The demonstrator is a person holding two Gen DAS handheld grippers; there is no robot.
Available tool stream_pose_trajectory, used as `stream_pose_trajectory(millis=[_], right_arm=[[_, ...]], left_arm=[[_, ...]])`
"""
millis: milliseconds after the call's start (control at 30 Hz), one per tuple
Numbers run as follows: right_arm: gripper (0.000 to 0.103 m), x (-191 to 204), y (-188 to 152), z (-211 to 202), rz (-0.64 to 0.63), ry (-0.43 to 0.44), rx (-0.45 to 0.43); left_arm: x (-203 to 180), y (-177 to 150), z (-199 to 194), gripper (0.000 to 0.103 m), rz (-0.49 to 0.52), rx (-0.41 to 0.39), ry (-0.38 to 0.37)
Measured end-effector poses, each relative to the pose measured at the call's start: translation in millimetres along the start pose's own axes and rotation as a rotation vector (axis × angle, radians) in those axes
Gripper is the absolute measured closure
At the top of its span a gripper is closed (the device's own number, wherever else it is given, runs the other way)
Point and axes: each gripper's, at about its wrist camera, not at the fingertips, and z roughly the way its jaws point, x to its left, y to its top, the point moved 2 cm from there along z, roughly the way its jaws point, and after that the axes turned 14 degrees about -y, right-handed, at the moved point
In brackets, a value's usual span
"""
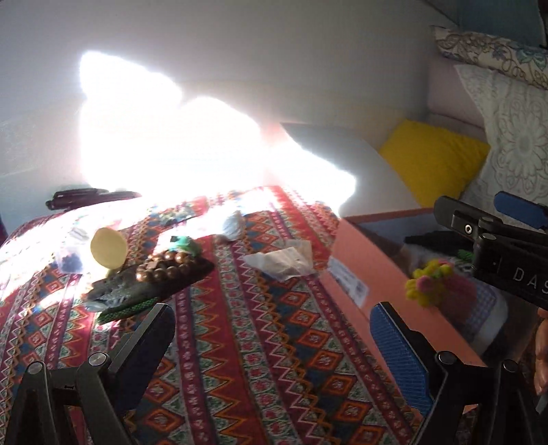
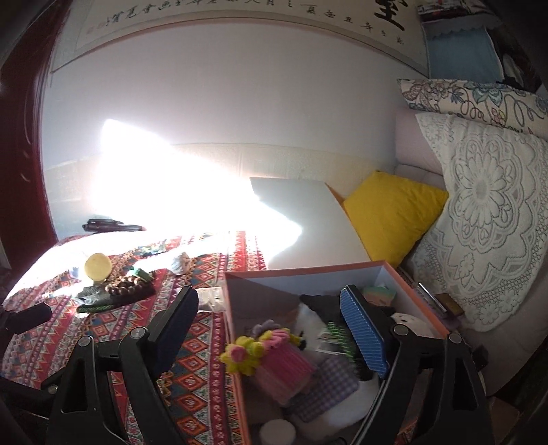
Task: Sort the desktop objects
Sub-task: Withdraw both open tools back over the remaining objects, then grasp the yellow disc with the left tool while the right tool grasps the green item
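Left wrist view: left claw gapes wide, empty; bead bracelet lies far-left on the bench, nearer it than the right claw, agape, empty, over the box.

The right tongs are gaping empty above the orange box, where a pink-and-yellow flower toy is lying; wooden beads are resting on the patterned worktop.

From my feed: harsh sun patch blowing out the plain white wall, calligraphy scroll above, square yellow cushion beside a white lace pillow.
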Motion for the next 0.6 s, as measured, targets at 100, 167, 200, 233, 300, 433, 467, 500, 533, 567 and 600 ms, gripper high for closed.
stream_pose_trajectory(millis=[100, 167, 200, 233, 300, 433, 467, 500, 533, 567, 600], right_arm=[[0.015, 41, 1, 5, -0.029, 0.059, 0.019], [0.015, 68, 1, 10, -0.039, 0.106, 0.039], [0.015, 82, 0, 13, -0.043, 0.130, 0.050], [0.015, 96, -1, 18, -0.048, 0.152, 0.063], [0.016, 124, -3, 30, -0.070, 0.185, 0.092], [0.016, 180, -3, 64, -0.133, 0.205, 0.122], [0.016, 194, -1, 75, -0.148, 0.215, 0.127], [0.016, 207, 2, 86, -0.163, 0.227, 0.131], [0.016, 221, 4, 96, -0.178, 0.239, 0.134], [0.016, 234, 6, 109, -0.198, 0.246, 0.134], [0.017, 248, 7, 123, -0.222, 0.243, 0.132]], left_arm=[[45, -7, -4, 0.007, -0.045, 0.004, 0.056], [78, -10, -6, 0.007, -0.082, 0.005, 0.093], [95, -11, -7, 0.007, -0.104, 0.005, 0.112], [111, -12, -6, 0.007, -0.126, 0.006, 0.130], [145, -12, -2, 0.007, -0.172, 0.010, 0.161], [209, -7, 18, 0.007, -0.260, 0.014, 0.208], [223, -5, 26, 0.007, -0.280, 0.017, 0.216], [237, -4, 34, 0.007, -0.302, 0.020, 0.221], [250, -2, 44, 0.007, -0.326, 0.024, 0.221], [262, 0, 54, 0.007, -0.351, 0.029, 0.218], [274, 1, 65, 0.007, -0.373, 0.035, 0.212]])
